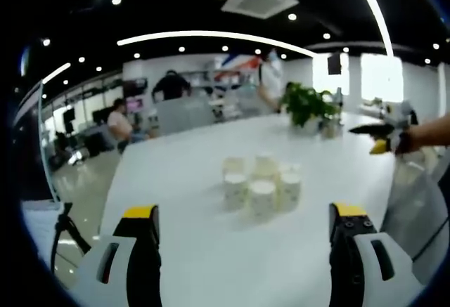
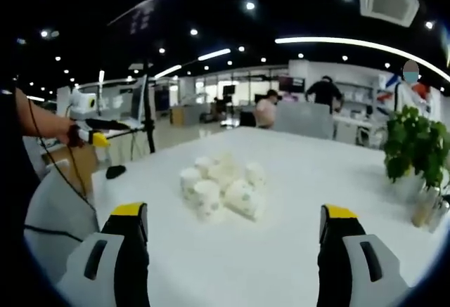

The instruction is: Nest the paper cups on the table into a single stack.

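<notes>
1. While the left gripper (image 1: 242, 251) hangs over the near edge of the white bench (image 1: 211, 265), its two yellow-tipped fingers (image 1: 140, 237) stand wide apart with nothing between them.
2. Ahead of it in the left gripper view, the paper cups (image 1: 261, 184) sit in a tight cluster near the middle of the bench, mouths up, touching or just beside one another; they are unstacked, and blur hides their exact count.
3. Farther back on the bench stands a potted plant (image 1: 306, 103), well apart from the cups.
4. At the right edge of that view, the right gripper (image 1: 383, 135) comes in, held by a hand, above the far side of the bench; whether it is open cannot be told there.
5. Beyond the bench lies an office with seated and standing people (image 1: 119, 124) and a ceiling with spot lights.
6. In the right gripper view, the left gripper (image 2: 88, 135) shows at the left edge, held in a hand above the bench corner.
7. The cups (image 2: 221, 184) lie ahead in the middle of the bench (image 2: 232, 272), bunched together, some seeming to lean.
8. The right gripper (image 2: 232, 247) has its fingers (image 2: 341, 237) spread wide and empty, clear of the cups.
9. The plant (image 2: 415, 142) stands at the right side of the bench.
</notes>
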`<state>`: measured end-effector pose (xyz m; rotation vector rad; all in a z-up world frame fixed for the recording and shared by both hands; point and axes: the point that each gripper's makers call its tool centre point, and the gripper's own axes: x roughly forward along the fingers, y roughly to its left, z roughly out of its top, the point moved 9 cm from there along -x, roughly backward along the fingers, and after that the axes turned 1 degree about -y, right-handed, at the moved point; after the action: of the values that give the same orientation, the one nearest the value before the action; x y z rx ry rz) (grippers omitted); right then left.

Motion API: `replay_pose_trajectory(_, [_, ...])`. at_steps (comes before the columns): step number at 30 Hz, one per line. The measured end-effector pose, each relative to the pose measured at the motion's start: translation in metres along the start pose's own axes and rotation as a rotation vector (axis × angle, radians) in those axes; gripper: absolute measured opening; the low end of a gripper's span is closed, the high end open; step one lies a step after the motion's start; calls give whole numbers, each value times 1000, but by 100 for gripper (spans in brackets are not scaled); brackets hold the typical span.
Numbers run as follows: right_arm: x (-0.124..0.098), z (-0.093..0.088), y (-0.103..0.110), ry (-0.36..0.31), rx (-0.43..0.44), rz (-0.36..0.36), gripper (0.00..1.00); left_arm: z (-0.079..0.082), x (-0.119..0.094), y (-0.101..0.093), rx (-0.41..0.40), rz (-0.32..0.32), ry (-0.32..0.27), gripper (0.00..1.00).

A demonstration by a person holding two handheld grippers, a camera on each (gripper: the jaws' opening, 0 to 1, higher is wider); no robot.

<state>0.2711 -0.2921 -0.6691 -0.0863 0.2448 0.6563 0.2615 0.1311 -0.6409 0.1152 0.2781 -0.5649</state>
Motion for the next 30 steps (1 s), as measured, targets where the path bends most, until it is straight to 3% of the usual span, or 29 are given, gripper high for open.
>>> replay_pose_trajectory(12, [25,0,6,22,-33,50,96,-1,-3,2,-17,-15,10,98])
replay_pose_trajectory(22, [51,-3,17,36,-17,119,100,-4,-1,6,-52,-31,-11,98])
replay_pose_trajectory(30, [70,-3,20,42,-37,124,100,-4,3,8,-54,-33,0,98])
